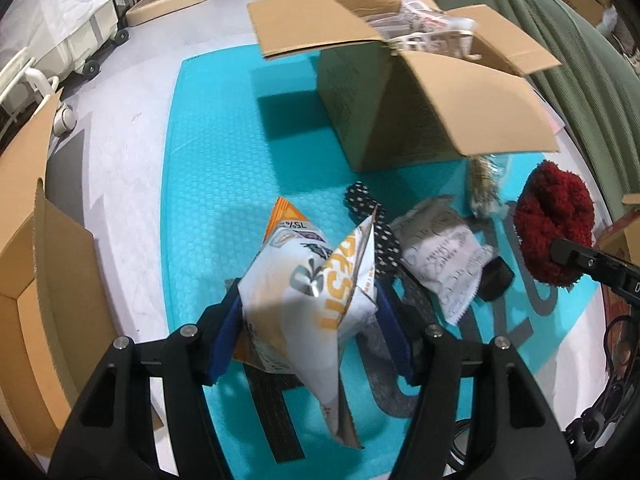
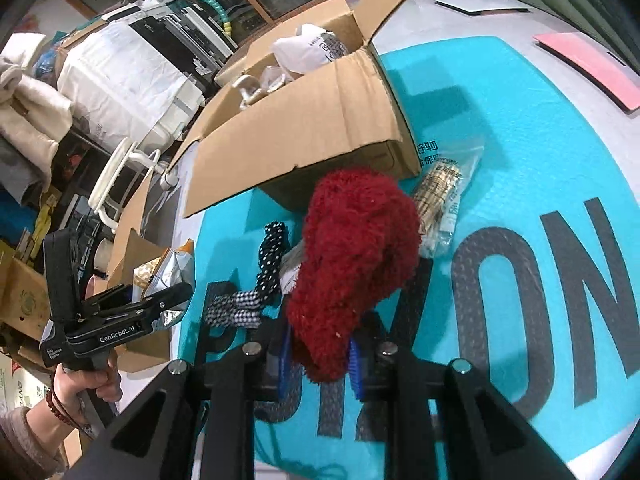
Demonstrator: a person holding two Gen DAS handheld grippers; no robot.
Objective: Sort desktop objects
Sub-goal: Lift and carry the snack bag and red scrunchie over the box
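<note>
My left gripper (image 1: 308, 320) is shut on a white and orange snack bag (image 1: 312, 292) and holds it above the teal mat (image 1: 208, 184). My right gripper (image 2: 320, 356) is shut on a fuzzy dark red cloth (image 2: 356, 264), held above the mat (image 2: 520, 128); it also shows in the left wrist view (image 1: 554, 220). An open cardboard box (image 1: 396, 100) with packets inside stands at the back of the mat, also in the right wrist view (image 2: 312, 128). A grey printed pouch (image 1: 444, 256), a polka-dot band (image 1: 372, 216) and a clear packet (image 1: 484, 184) lie on the mat.
Another open cardboard box (image 1: 36, 280) stands at the left, off the mat. A checkered cloth (image 2: 236, 308) lies by the polka-dot band (image 2: 272, 256). A pink sheet (image 2: 588, 68) lies at the far right. Green fabric (image 1: 560, 40) borders the right side. Clutter and white equipment (image 2: 128, 76) stand to the left.
</note>
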